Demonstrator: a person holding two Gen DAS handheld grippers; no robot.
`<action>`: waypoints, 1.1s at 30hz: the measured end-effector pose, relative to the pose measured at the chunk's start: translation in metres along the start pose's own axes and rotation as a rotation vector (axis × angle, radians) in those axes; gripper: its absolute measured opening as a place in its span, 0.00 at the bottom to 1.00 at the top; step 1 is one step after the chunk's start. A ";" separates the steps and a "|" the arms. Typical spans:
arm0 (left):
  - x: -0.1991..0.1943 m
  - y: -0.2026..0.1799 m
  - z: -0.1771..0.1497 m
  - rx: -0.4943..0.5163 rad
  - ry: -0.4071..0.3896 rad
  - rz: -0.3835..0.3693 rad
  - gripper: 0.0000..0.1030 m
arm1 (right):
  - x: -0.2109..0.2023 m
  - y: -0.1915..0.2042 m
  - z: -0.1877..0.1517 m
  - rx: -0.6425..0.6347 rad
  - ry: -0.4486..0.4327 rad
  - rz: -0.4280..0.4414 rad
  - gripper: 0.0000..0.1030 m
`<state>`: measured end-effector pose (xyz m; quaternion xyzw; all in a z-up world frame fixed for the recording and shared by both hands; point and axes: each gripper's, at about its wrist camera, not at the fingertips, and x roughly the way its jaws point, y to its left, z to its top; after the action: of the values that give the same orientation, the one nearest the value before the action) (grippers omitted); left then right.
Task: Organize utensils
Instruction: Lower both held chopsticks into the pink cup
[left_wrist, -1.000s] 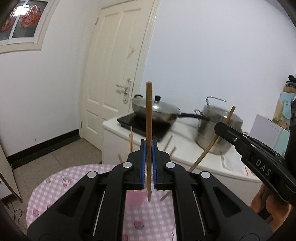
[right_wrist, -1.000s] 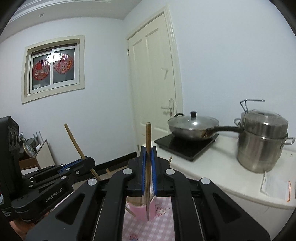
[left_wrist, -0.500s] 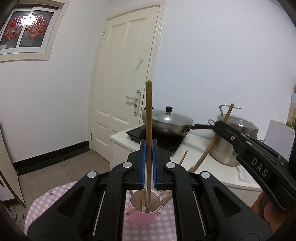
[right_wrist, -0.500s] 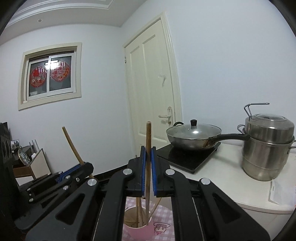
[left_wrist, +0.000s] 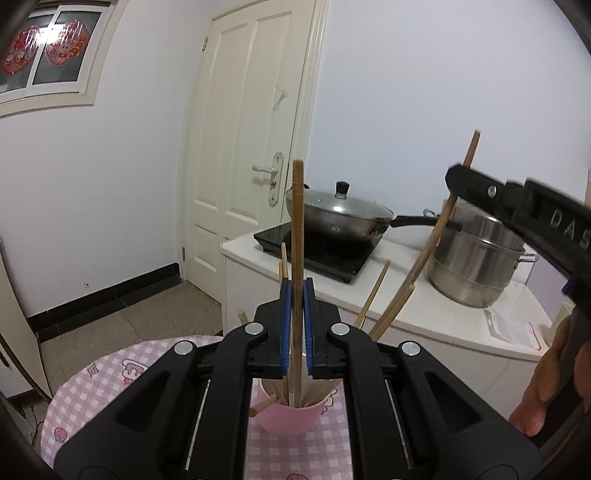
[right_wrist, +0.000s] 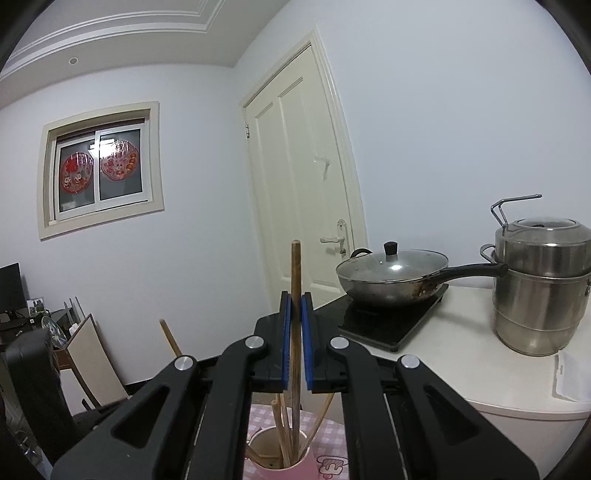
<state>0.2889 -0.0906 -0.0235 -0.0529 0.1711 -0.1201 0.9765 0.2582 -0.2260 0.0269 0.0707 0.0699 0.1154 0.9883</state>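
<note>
Gripping one wooden chopstick (left_wrist: 297, 236) upright between its blue pads, the left claw (left_wrist: 296, 325) hangs over a pink cup (left_wrist: 288, 417) on the checked counter (left_wrist: 110, 384); the stick's lower tip now sits inside the cup, which a second ago lay hidden behind the claw. The right claw (right_wrist: 294, 339) is likewise clamped on a second chopstick (right_wrist: 295, 280), its long axis near vertical, its foot down among the sticks in the cup (right_wrist: 295, 470). Only the left view shows that right claw from the side (left_wrist: 458, 181), its stick leaning left toward the cup, and the hand (left_wrist: 546, 384) carrying it. Only the right view shows the ceiling moulding. Beyond stand a lidded wok (right_wrist: 391, 273) and steel steamer pot (right_wrist: 539, 291).
</note>
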 end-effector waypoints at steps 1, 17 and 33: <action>0.002 0.001 -0.001 -0.001 0.007 -0.002 0.06 | 0.002 0.000 -0.001 0.000 0.005 0.002 0.04; 0.022 0.004 -0.024 0.026 0.113 0.004 0.06 | 0.020 -0.013 -0.046 0.011 0.140 -0.003 0.04; 0.019 0.004 -0.022 0.034 0.164 -0.023 0.07 | 0.027 -0.008 -0.074 0.012 0.252 -0.018 0.06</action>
<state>0.2990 -0.0932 -0.0510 -0.0284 0.2476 -0.1381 0.9585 0.2748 -0.2180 -0.0505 0.0607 0.1947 0.1142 0.9723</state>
